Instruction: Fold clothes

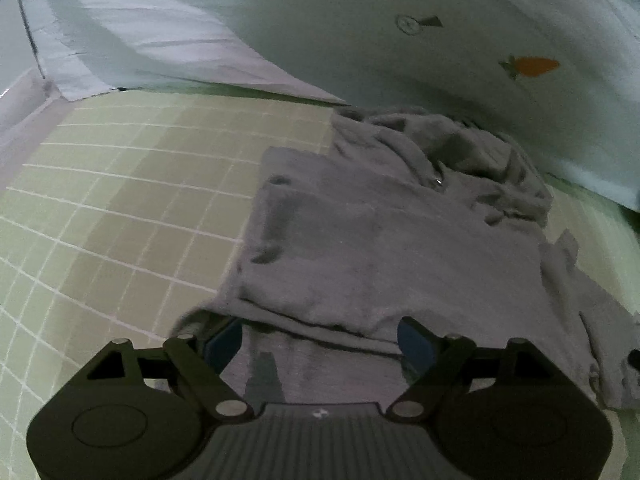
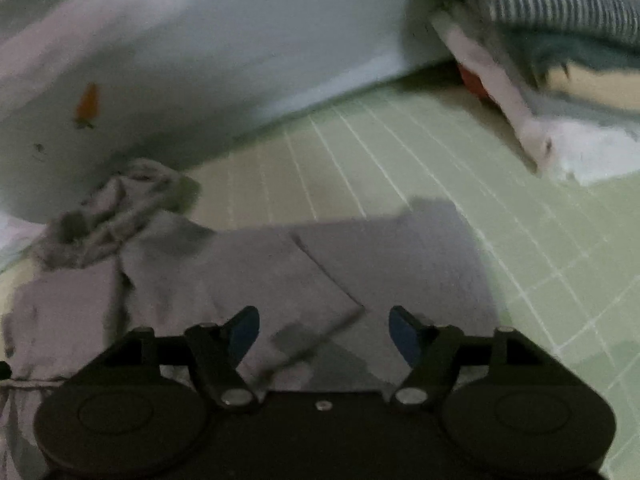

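A grey hooded sweatshirt (image 1: 384,240) lies partly folded on the green grid mat (image 1: 120,208), its crumpled hood toward the back. My left gripper (image 1: 320,340) is open, its blue-padded fingers straddling the near folded edge of the sweatshirt. In the right wrist view the same sweatshirt (image 2: 280,272) lies flat with a folded panel on top and the bunched hood at left. My right gripper (image 2: 324,332) is open and empty just above the sweatshirt's near edge.
A pale blue sheet with a carrot print (image 1: 536,67) rises behind the mat; it also shows in the right wrist view (image 2: 88,104). A pile of striped and white clothes (image 2: 560,80) sits at the back right. Bare mat (image 2: 540,240) extends right.
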Demonstrator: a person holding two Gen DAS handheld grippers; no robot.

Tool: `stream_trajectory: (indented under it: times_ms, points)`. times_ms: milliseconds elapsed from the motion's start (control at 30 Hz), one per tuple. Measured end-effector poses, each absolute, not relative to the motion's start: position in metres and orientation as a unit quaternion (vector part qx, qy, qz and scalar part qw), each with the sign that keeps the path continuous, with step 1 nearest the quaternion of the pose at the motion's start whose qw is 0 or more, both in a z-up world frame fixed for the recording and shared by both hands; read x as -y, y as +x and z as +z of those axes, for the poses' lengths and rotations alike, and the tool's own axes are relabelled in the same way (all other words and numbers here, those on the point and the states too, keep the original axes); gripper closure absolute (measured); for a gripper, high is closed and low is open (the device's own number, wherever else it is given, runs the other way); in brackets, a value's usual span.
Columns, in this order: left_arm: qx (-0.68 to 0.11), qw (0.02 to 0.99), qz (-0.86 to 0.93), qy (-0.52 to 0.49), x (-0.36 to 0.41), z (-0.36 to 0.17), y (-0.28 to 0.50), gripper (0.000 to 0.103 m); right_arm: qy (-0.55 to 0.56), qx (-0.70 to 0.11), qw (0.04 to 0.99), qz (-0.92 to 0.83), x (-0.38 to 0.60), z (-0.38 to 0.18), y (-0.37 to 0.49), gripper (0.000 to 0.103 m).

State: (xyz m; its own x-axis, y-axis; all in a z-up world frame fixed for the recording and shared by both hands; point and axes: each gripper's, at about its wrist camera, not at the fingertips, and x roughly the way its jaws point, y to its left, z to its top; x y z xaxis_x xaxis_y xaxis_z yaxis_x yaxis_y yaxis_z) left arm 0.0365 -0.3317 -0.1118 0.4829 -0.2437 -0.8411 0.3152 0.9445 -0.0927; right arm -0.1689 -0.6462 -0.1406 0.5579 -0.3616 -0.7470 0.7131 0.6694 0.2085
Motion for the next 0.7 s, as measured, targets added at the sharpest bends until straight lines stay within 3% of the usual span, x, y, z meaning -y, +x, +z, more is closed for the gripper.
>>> stream_trajectory:
  times_ms: [100, 200, 233, 400, 500, 567, 633, 700]
  points:
    - [-0.484, 0.858, -0.167, 0.042, 0.339, -0.113, 0.034, 0.018, 0.248, -0.349, 0.853, -0.299, 0.645, -0.145, -0.16, 0.043]
    - [-0.484, 0.857, -0.168, 0.046, 0.343, -0.114, 0.033, 0.018, 0.24, -0.35, 0.863, -0.276, 0.641, -0.144, -0.148, 0.089]
    - [-0.484, 0.857, -0.168, 0.047, 0.343, -0.114, 0.033, 0.017, 0.238, -0.346, 0.867, -0.269, 0.639, -0.141, -0.145, 0.094]
    - [-0.484, 0.859, -0.159, 0.042, 0.342, -0.113, 0.036, 0.017, 0.237, -0.299, 0.904, -0.19, 0.611, -0.109, -0.117, 0.094]
    - [-0.486, 0.859, -0.156, 0.036, 0.341, -0.113, 0.037, 0.017, 0.243, -0.304, 0.913, -0.122, 0.592, -0.106, -0.101, 0.09]
    - [-0.486, 0.859, -0.156, 0.037, 0.342, -0.113, 0.036, 0.017, 0.242, -0.318, 0.911, -0.102, 0.583, -0.11, -0.096, 0.052]
    - [-0.485, 0.859, -0.16, 0.038, 0.344, -0.112, 0.034, 0.017, 0.237, -0.327, 0.906, -0.124, 0.581, -0.112, -0.102, 0.032]
    - [-0.485, 0.857, -0.168, 0.04, 0.348, -0.111, 0.033, 0.017, 0.229, -0.328, 0.902, -0.162, 0.585, -0.111, -0.113, 0.025]
